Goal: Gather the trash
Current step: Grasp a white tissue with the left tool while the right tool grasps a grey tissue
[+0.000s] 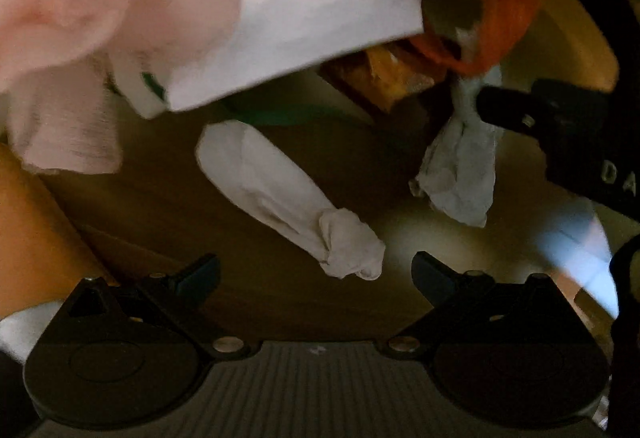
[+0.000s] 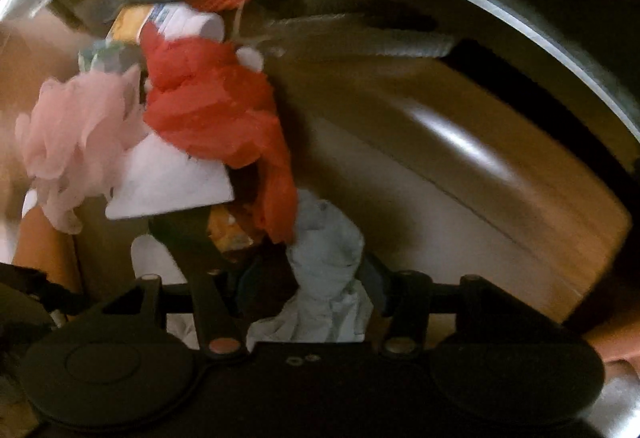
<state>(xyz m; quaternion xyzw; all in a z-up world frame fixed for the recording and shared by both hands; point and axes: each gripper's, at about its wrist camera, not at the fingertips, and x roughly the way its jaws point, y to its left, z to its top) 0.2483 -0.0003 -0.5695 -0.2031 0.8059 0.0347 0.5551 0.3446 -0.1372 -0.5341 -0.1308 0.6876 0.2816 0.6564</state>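
Observation:
In the left wrist view my left gripper [image 1: 316,270] is open and empty, just below a twisted white tissue [image 1: 288,194] lying on the brown surface. To the right, my right gripper [image 1: 532,110] is shut on a crumpled pale tissue [image 1: 460,166] that hangs from it. In the right wrist view the same pale tissue [image 2: 328,278] sits between the fingers of my right gripper [image 2: 316,278]. Ahead lies a heap of trash: a red plastic bag [image 2: 212,110], pink tissue [image 2: 76,134] and a white card [image 2: 172,182].
A metal rim [image 2: 520,26] curves across the top right of the right wrist view, with a wooden board [image 2: 500,158] under it. An orange wrapper [image 1: 384,78] and a green strip [image 1: 288,116] lie under the white card [image 1: 304,26].

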